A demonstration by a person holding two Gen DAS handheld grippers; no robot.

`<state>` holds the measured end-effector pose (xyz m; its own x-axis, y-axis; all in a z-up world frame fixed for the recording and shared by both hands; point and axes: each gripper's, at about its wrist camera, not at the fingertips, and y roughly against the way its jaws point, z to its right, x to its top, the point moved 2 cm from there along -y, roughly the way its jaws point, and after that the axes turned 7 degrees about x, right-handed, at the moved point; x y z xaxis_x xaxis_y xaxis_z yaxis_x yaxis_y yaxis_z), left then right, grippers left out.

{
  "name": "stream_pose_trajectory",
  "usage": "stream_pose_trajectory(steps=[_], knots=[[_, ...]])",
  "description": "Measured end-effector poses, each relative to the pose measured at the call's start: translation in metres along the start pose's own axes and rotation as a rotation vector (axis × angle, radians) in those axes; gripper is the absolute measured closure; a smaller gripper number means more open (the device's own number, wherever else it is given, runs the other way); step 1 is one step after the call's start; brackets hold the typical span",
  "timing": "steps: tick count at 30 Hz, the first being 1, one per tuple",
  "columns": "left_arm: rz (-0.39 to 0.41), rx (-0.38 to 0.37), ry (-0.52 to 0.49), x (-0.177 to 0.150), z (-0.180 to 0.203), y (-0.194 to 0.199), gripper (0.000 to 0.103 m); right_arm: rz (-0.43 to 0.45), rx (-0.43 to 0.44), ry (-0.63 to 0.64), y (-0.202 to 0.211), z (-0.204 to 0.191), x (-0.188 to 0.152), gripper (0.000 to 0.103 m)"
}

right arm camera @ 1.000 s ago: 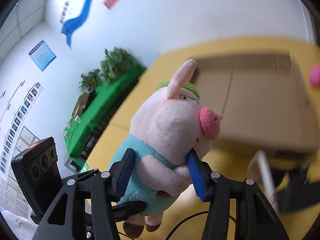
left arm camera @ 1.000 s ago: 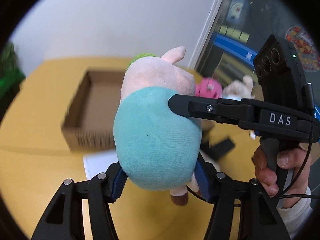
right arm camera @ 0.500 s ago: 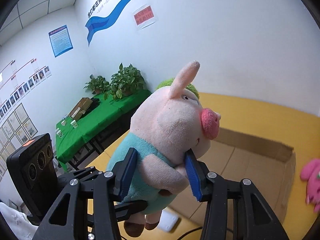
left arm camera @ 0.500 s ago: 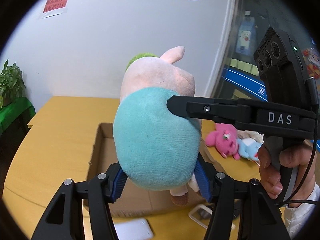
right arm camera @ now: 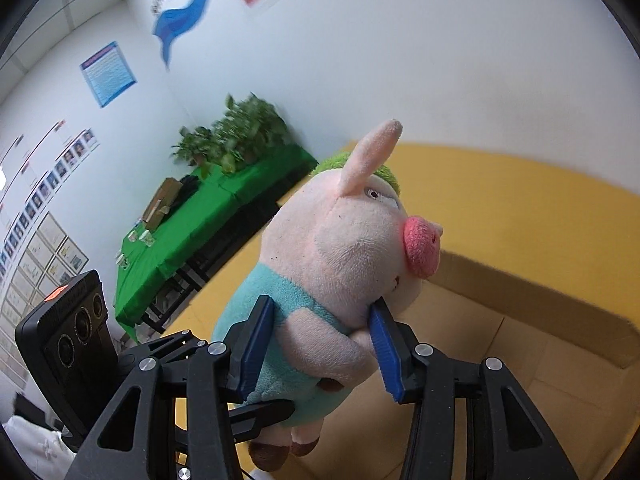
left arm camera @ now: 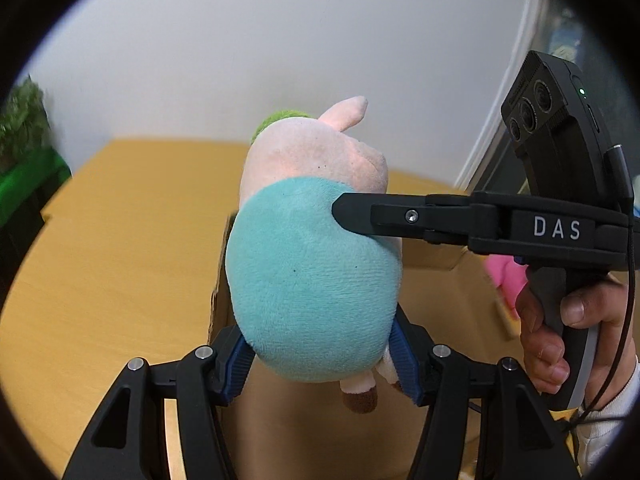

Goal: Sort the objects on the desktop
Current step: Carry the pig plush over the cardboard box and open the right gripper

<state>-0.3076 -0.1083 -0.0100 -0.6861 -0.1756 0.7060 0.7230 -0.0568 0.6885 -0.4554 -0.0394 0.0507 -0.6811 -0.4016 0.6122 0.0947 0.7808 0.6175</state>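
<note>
A plush pig (left arm camera: 312, 280) with a pink head, green cap and teal body hangs in the air, held by both grippers. My left gripper (left arm camera: 324, 364) is shut on its lower body. My right gripper (right arm camera: 320, 344) is shut on its chest and arm, below the snout; one of its fingers (left arm camera: 400, 216) crosses the left wrist view from the right. The pig (right arm camera: 340, 264) is over the open cardboard box (right arm camera: 540, 344), whose wall also shows behind the pig in the left wrist view (left arm camera: 436, 256).
The yellow wooden table (left arm camera: 120, 260) carries the box. A pink plush toy (left arm camera: 506, 280) lies to the right of the box. A green-covered table (right arm camera: 192, 224) with plants stands by the far wall. A hand (left arm camera: 560, 336) holds the right gripper's handle.
Both grippers have moved with the pig, which is now closer over the box. The cameras tilted down and the box fills more of the right wrist view. Both grips are unchanged.
</note>
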Motion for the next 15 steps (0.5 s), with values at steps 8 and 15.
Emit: stream_pose_trajectory(steps=[8, 15], knots=[[-0.240, 0.025, 0.042, -0.019, -0.032, -0.082, 0.043, -0.068, 0.067, -0.183, -0.100, 0.104, -0.021, 0.057], [-0.312, 0.065, 0.074, -0.034, -0.037, -0.075, 0.035, -0.055, 0.072, -0.236, -0.128, 0.130, -0.032, 0.057]])
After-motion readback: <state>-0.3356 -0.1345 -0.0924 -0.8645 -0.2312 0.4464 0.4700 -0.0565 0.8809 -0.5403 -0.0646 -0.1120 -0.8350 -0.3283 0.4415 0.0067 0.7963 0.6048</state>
